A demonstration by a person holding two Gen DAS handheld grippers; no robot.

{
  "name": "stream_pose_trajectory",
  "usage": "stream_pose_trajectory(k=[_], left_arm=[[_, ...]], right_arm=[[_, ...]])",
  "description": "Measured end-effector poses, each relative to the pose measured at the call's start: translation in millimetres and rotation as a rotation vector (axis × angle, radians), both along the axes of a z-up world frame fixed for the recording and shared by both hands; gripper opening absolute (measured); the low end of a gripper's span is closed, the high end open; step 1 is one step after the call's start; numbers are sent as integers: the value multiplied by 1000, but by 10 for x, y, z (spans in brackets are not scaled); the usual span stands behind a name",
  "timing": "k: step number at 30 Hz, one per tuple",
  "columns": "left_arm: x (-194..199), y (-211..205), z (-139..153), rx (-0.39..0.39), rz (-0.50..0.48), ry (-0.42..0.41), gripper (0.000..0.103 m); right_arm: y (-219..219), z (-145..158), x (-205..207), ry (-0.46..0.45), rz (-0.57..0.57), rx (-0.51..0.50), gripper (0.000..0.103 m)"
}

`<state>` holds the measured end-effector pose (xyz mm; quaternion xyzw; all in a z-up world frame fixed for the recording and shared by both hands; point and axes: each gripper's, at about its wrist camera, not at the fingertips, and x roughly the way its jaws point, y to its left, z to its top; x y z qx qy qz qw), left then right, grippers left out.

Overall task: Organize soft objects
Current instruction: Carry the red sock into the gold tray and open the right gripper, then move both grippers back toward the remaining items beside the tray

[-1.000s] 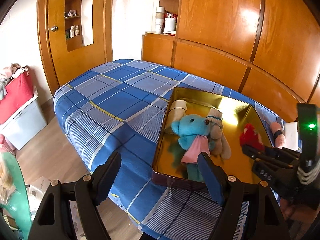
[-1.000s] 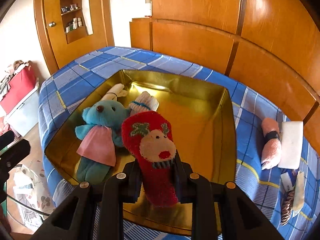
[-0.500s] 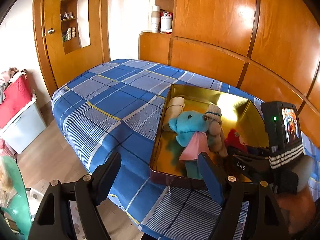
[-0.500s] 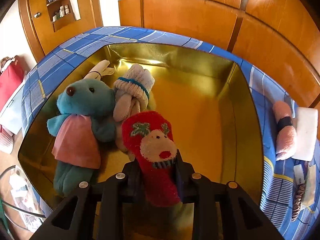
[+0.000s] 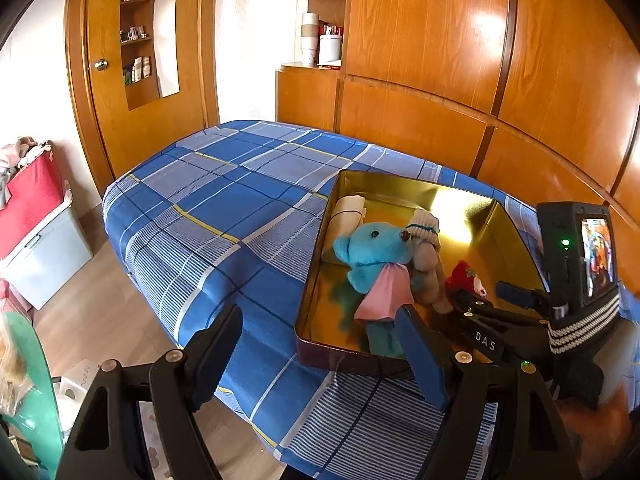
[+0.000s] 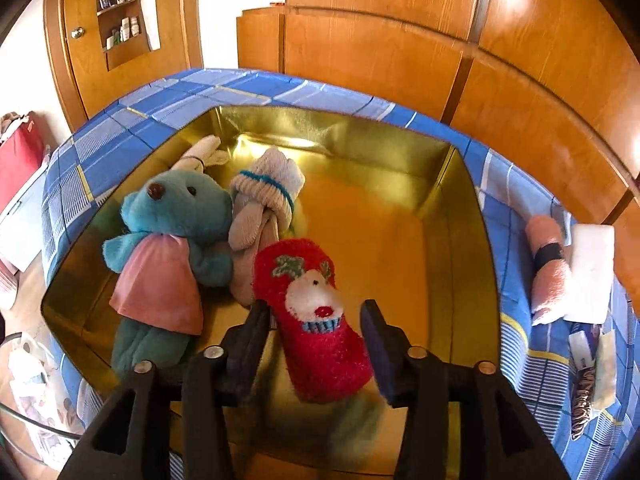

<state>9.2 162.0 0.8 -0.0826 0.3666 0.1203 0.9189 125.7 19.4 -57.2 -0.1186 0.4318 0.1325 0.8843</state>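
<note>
A gold tin [image 6: 452, 184] [image 5: 400, 188] stands on the blue checked bed. It holds a teal bear in a pink dress [image 6: 176, 216] [image 5: 372, 244], a grey rolled sock [image 6: 268, 196] and a cream roll [image 6: 200, 156]. A red fuzzy sock with a reindeer face [image 6: 320, 344] [image 5: 464, 276] lies on the tin floor beside the grey sock. My right gripper [image 6: 316, 316] [image 5: 484, 292] reaches down into the tin. Its jaws are opening on either side of the red sock, and the right pad stands clear of it. My left gripper [image 5: 316, 320] hangs open and empty over the bed's near edge.
On the bed right of the tin lie a pink rolled sock with a black band [image 6: 548, 264], a white pad [image 6: 592, 272] and a striped item [image 6: 584, 392]. Wooden wardrobe panels back the bed. A red bin [image 5: 28, 200] sits on a white box on the floor at the left.
My right gripper dipped lower into the tin and its jaws parted from the red sock, which now rests on the tin floor. The left gripper kept still.
</note>
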Motion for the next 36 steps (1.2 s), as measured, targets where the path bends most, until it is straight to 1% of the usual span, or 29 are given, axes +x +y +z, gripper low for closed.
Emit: stream_pose_trajectory(k=[8,14,21,27,34,36], left_arm=[[-23,-19,52,4,-2,-14,79],[-37,-62,122,11,-13,-29,79],[-14,-189,145,23,-45,-28,79],[27,-336,169,39,-88,-23,79],[148,-629,274,71,-168,-38,79],[196,-760,310,84,-199,-45,79]], right_arm=[[-47,255,-180,-115,-5,-3,53],[-165,454,-307,-177,-26,17,53],[-354,614,-392,-214,-52,39,53],[-570,647,-426,-226,-78,40,53],[-1084,608,-456,-218,-149,25,53],[-1313,600,-471,-218,-183,12,53]])
